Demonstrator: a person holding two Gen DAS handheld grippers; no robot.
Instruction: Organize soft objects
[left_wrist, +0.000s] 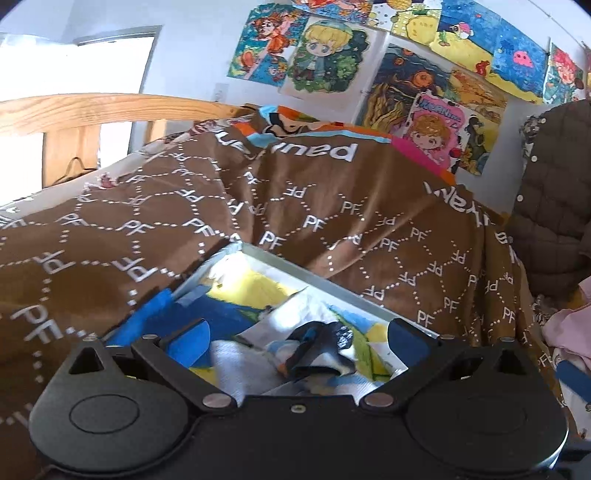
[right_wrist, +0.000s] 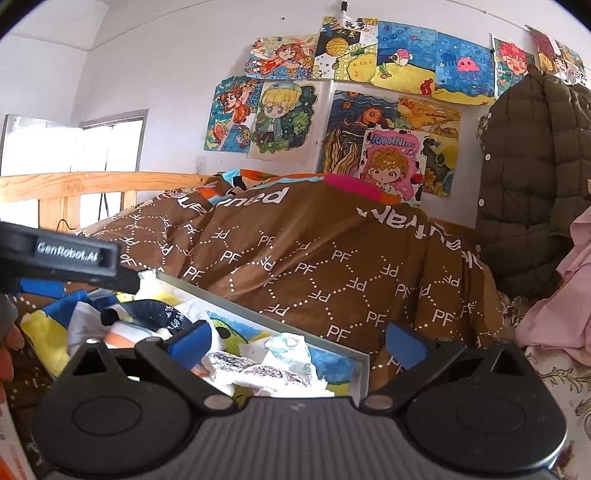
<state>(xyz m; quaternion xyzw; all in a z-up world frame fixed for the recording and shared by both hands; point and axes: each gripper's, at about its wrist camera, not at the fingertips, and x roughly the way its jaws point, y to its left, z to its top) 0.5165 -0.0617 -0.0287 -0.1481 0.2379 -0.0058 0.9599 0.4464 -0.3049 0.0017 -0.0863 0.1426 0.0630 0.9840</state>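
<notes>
A shallow white box (left_wrist: 325, 283) lies on the bed and holds several soft items: socks and small cloths in white, black, blue and yellow (left_wrist: 317, 343). My left gripper (left_wrist: 295, 339) is open just above them, holding nothing. In the right wrist view the same box (right_wrist: 364, 369) shows white and purple socks (right_wrist: 258, 369) and a black sock (right_wrist: 155, 314). My right gripper (right_wrist: 299, 341) is open over the box's right end, empty. The left gripper's body (right_wrist: 70, 258) reaches in from the left.
A brown "PF" patterned duvet (left_wrist: 332, 214) is heaped behind the box. A brown quilted jacket (right_wrist: 535, 184) hangs at right, with pink clothing (right_wrist: 554, 314) below it. A wooden bed rail (left_wrist: 110, 107) runs at left. Drawings cover the wall.
</notes>
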